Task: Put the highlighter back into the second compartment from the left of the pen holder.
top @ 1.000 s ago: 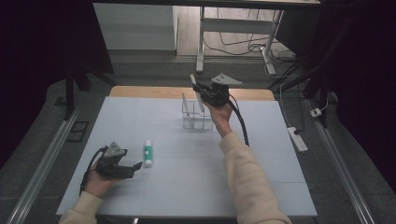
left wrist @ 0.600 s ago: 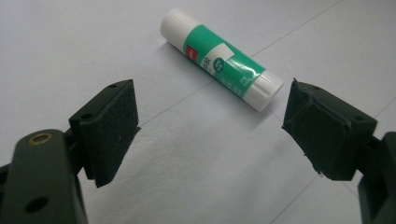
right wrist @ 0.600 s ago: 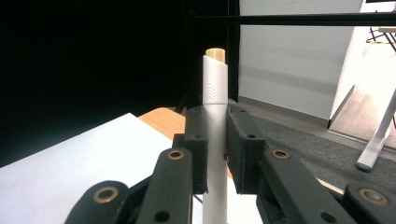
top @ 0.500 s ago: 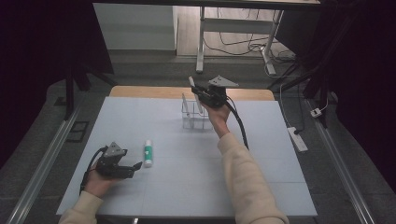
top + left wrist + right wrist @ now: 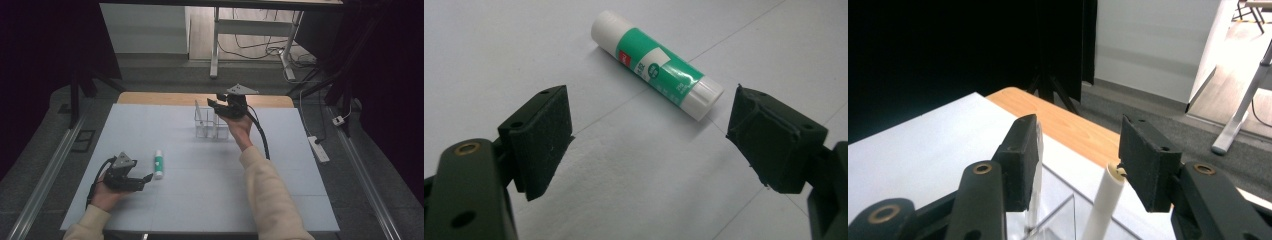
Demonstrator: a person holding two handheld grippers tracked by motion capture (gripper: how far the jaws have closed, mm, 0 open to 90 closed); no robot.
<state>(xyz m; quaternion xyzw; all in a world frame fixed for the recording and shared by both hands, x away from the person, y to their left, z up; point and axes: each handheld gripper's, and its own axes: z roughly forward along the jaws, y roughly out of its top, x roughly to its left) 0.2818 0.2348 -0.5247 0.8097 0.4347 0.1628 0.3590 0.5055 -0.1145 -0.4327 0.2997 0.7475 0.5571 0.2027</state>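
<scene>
White, the pen (image 5: 1103, 205) stands upright in the clear holder (image 5: 211, 125), between the right gripper (image 5: 218, 104)'s just-opened jaws, unpressed. At seven o'clock lies a glue stick (image 5: 158, 164), before the left gripper (image 5: 145, 179)'s wide jaws.

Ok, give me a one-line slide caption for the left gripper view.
Left claw open just short of a green-and-white glue stick lying flat on the pale table.
</scene>
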